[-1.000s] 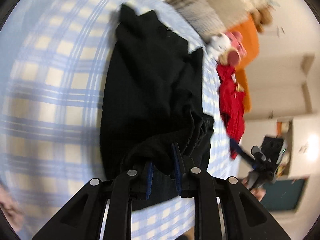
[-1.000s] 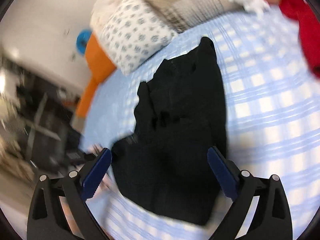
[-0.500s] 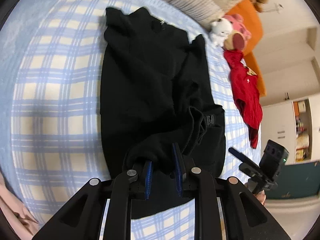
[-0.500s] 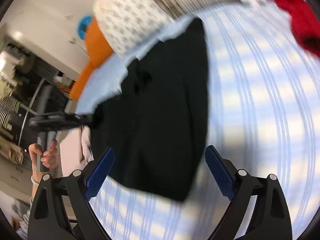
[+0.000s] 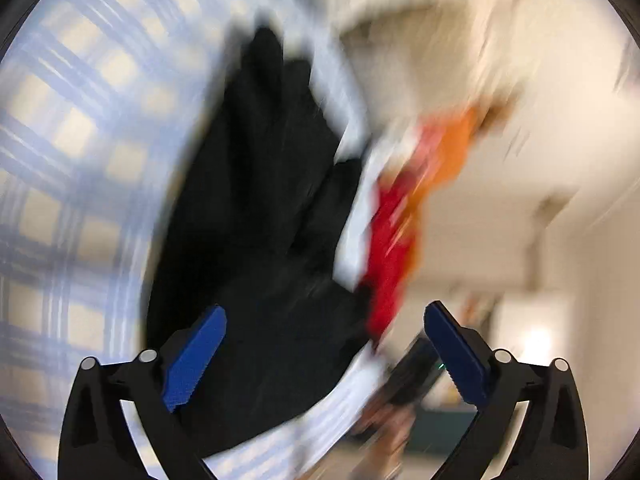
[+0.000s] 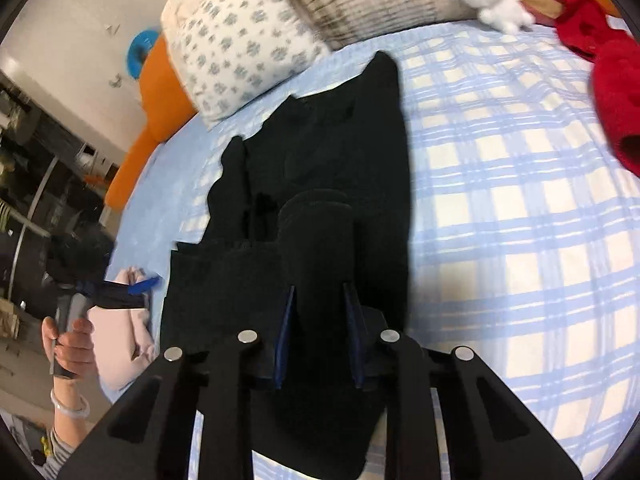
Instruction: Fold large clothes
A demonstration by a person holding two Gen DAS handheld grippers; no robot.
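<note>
Right gripper (image 6: 318, 328): your jaws are closing, pads pinching a raised fold of the black garment (image 6: 320, 168), which lies flat on the blue-checked bedsheet (image 6: 520, 208). Left gripper (image 5: 320, 352): your jaws are opening wide, nothing between the pads, garment below. Red clothing (image 6: 612, 92) at 2 o'clock; patterned pillow (image 6: 240, 52) at 11 o'clock.

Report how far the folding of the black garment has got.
Done: the black garment lies lengthwise on the checked bedspread, one side already turned in. In hand: the right gripper is closing on a fold of its near end; the left gripper is opening, with nothing pinched. Left: folding it into a compact stack; the red garment lies unfolded.
</note>
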